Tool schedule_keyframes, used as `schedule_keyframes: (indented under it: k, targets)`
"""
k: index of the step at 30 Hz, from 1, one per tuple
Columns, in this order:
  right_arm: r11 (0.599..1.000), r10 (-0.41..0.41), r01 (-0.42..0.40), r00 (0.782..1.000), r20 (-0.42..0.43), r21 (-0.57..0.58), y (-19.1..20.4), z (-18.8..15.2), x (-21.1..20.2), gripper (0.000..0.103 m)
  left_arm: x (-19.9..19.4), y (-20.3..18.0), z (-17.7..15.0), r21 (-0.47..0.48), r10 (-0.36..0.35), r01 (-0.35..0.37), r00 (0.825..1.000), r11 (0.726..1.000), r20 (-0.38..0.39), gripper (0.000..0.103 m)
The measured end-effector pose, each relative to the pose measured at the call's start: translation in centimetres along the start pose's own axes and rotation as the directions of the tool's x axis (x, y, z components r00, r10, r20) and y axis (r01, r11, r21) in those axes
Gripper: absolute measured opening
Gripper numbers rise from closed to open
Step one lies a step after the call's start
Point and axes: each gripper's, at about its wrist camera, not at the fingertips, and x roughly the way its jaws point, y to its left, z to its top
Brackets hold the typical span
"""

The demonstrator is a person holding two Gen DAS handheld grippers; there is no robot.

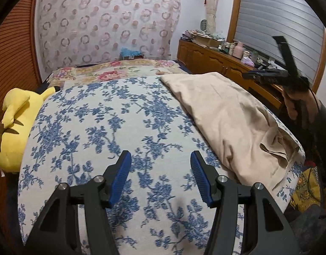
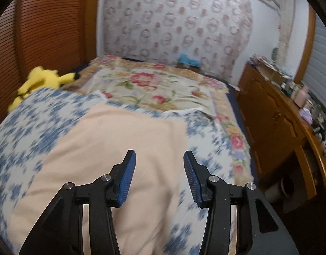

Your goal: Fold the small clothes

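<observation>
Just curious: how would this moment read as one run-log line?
left gripper: open, empty | right gripper: open, empty | beige garment: lying on bed

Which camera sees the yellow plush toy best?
The left wrist view: the yellow plush toy is large and sharp at the bed's left edge. In the right wrist view it is small, distant and blurred.
</observation>
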Motion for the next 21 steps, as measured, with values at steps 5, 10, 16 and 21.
schedule_keyframes:
  k: [5, 10, 16, 21]
  targets:
    - [0.996, 0.072, -0.072, 0.997, -0.008, -0.044, 3.2, -3.4, -2.3, 0.047, 0.3, -1.1, 0.2, 0.016, -0.016, 0.016, 1.0, 1.0, -0.004, 0.057]
    - [0.99, 0.127, -0.129, 0.991, -0.034, -0.057, 5.6, -5.9, -2.9, 0.048, 0.5, -2.2, 0.0, 0.034, -0.03, 0.03, 0.999, 0.999, -0.012, 0.057]
    - [0.973, 0.218, -0.223, 0.973, -0.072, -0.065, 8.3, -8.6, -3.7, 0.048, 0.8, -3.3, -0.1, 0.053, -0.043, 0.044, 0.999, 0.998, -0.024, 0.057]
    - [0.971, 0.216, -0.224, 0.972, -0.087, -0.089, 9.4, -9.8, -4.4, 0.047, 1.0, -3.7, -0.2, 0.059, -0.051, 0.052, 0.998, 0.997, -0.026, 0.057]
